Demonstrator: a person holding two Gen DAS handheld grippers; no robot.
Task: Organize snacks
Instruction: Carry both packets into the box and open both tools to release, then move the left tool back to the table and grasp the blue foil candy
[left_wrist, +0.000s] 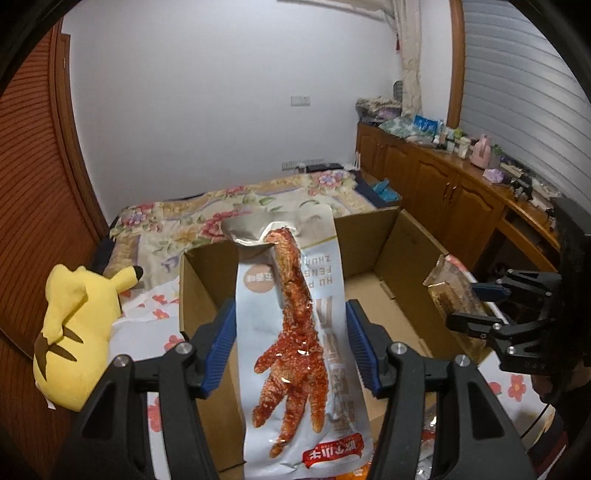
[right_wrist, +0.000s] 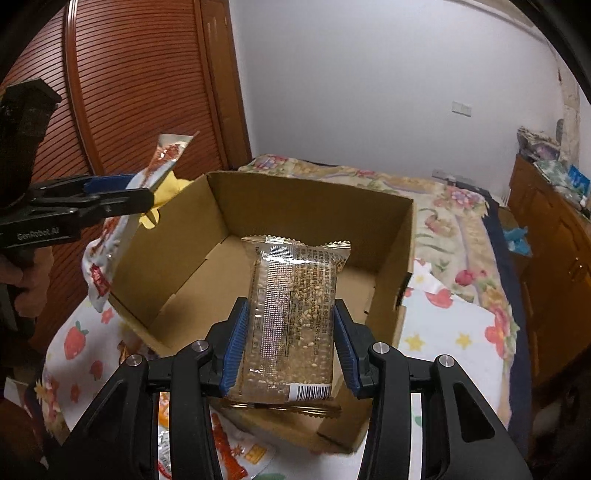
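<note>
Clamped in our left gripper (left_wrist: 291, 347), chicken-foot packet (left_wrist: 295, 332); right gripper (right_wrist: 290, 347) grips sesame bar (right_wrist: 291, 314): lower both gently into the cardboard box (right_wrist: 314, 206).

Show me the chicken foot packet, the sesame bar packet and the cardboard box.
chicken foot packet (left_wrist: 295, 354), left wrist view, on the printed foot.
sesame bar packet (right_wrist: 291, 314), right wrist view, middle of the clear wrapper.
cardboard box (right_wrist: 310, 206), right wrist view, inner face of the far wall.

Brown cardboard box (right_wrist: 221, 206), yellow plush (left_wrist: 74, 332), floral bedspread (left_wrist: 221, 214), seemingly strawberry-print cloth (right_wrist: 77, 343).
</note>
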